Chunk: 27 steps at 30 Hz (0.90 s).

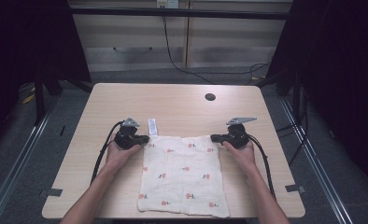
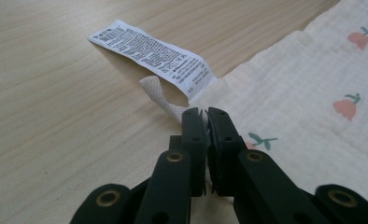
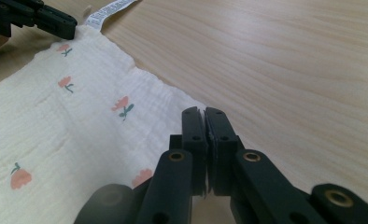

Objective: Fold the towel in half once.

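The cloth (image 1: 182,175) lies flat on the table (image 1: 182,105), a pale square with little pink flowers. Its near edge sits at 6 o'clock, close to the person, and its far edge runs straight across from 9 o'clock to 3 o'clock. Both grippers are at that far edge, 1 at each corner. The left gripper (image 1: 144,139) is at the far left corner, and in the left gripper view its jaws are pressed together with a bit of the cloth's edge pinched between them, right next to the white label (image 2: 149,51) and a small white loop (image 2: 158,93). The right gripper (image 1: 215,138) is at the far right corner, and in the right gripper view its jaws are squeezed tight on the cloth's edge too. So each hand has its own corner, and neither hand needs to reach over. The 2 grippers point at each other along the far edge, with the whole cloth spread toward 6 o'clock from them. I think the next move is a fold, lifting the far edge and bringing it toward 6 o'clock onto the near edge. Both hands should go together so the edge stays straight. Farther off at 12 o'clock there is a dark round hole (image 1: 210,97) in the table.
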Tool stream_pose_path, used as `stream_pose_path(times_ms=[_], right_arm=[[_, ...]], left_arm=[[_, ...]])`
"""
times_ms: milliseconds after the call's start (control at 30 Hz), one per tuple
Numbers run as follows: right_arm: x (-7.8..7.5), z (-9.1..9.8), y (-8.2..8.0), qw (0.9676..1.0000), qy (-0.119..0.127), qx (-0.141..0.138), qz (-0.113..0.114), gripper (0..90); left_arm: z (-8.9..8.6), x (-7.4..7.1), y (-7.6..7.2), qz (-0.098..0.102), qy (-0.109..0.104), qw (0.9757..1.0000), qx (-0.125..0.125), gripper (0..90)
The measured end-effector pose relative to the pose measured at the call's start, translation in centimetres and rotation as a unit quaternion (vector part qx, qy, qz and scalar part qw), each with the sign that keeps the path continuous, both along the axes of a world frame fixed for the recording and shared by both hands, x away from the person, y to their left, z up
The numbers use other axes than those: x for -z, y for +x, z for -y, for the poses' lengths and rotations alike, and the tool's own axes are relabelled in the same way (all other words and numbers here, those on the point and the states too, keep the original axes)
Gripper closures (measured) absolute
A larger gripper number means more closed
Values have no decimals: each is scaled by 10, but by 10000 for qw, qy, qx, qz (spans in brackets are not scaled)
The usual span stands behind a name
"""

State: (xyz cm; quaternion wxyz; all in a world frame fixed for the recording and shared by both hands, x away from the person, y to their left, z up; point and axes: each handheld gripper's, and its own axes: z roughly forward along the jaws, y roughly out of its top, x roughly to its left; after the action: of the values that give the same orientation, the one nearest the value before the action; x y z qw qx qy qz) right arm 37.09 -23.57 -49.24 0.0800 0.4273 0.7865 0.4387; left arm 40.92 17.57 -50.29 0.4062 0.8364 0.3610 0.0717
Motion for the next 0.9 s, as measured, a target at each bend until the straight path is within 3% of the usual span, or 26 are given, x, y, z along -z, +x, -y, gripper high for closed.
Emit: stream_pose_path(times_ms=[167,267,433,567,767,900], right_arm=[[-7,4,1,9999,58,64,87,877],[-14,7,1,9997,150,83,173,877],[-27,7,0,9994,172,62,308,877],[-37,7,-1,9989,212,32,423,877],[-57,10,-1,9976,261,47,642,877],[-73,14,-1,9965,264,52,796,877]], left_arm=[[-6,-17,-1,109,-410,9991,-40,865],[-10,-31,-4,251,-740,9969,-39,866],[-11,-46,-7,447,-677,9967,-32,868],[-15,-57,-6,477,-911,9947,-10,867],[-16,-85,-2,688,-1142,9911,9,867],[-14,-107,-6,946,-1323,9867,81,868]])
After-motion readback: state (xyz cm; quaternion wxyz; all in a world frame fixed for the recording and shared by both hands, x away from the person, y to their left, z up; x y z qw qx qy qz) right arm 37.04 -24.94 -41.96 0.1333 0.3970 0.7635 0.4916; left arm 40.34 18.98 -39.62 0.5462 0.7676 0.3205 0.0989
